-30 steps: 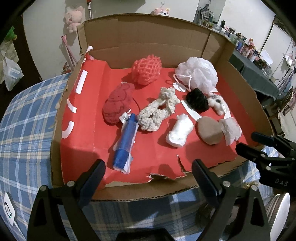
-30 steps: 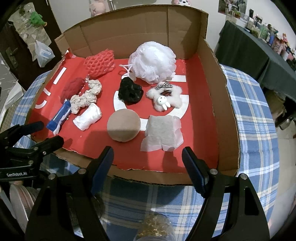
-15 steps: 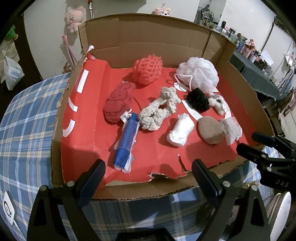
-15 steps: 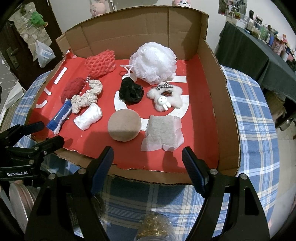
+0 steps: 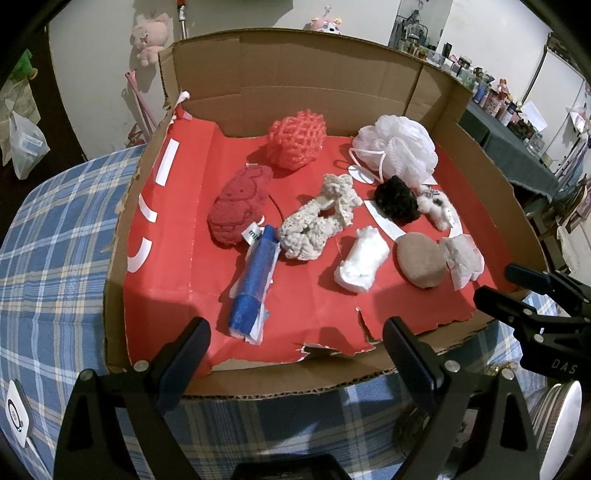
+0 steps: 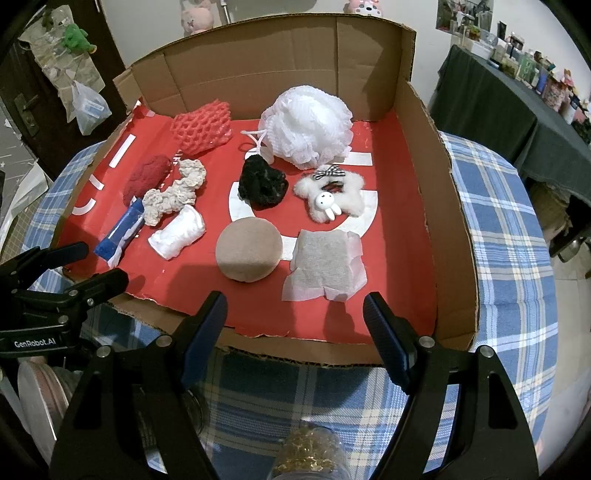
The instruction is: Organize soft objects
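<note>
Left gripper (image 5: 295, 343) and right gripper (image 6: 295, 317) are still hovering spread wide, empty, at the open cardboard box (image 6: 436, 206) front. Soft items are lying unmoved inside: blue rolled cloth (image 5: 255, 284), round tan sponge (image 6: 248, 254).

white wall (image 5: 236, 14), blue plaid tablecloth (image 5: 51, 251), dark side table (image 6: 491, 107)

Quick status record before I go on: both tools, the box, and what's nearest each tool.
left tool: open, empty, outside the box's front edge
right tool: open, empty, at the front edge
box: open cardboard, red liner, on plaid tablecloth
nearest left tool: blue roll
nearest right tool: tan round pad, white mesh sheet
back row: pink foam net, white bath pouf
</note>
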`<state>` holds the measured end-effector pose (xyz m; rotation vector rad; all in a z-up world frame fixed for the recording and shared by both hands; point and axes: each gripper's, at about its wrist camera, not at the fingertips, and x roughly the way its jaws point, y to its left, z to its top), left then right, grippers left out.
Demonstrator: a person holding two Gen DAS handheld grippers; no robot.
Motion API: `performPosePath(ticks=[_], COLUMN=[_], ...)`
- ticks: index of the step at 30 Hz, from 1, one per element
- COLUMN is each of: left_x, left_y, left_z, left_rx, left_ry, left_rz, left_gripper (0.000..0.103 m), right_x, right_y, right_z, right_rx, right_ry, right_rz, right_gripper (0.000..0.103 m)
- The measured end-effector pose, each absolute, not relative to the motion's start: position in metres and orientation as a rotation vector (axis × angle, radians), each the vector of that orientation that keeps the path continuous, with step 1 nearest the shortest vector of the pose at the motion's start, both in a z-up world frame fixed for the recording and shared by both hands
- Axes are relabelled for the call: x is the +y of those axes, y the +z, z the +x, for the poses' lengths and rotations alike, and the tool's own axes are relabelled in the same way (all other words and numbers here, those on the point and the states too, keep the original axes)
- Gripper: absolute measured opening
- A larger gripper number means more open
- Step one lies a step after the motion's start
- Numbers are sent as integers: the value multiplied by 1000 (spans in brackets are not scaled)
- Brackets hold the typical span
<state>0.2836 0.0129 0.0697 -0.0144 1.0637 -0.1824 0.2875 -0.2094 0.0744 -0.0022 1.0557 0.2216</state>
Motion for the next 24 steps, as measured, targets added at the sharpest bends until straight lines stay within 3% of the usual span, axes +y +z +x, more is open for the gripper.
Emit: performPosePath(ticks=[24], left_x=[13], left_y=[69], left_z=[283], left_rx=[1067], left_ry=[-183], left_rz=[-17], left_gripper=[96], right_x=[-209], right_y=[75], right_z=[286], right_rx=[1054], right_ry=[221], right_rz=[0], right_gripper=[76])
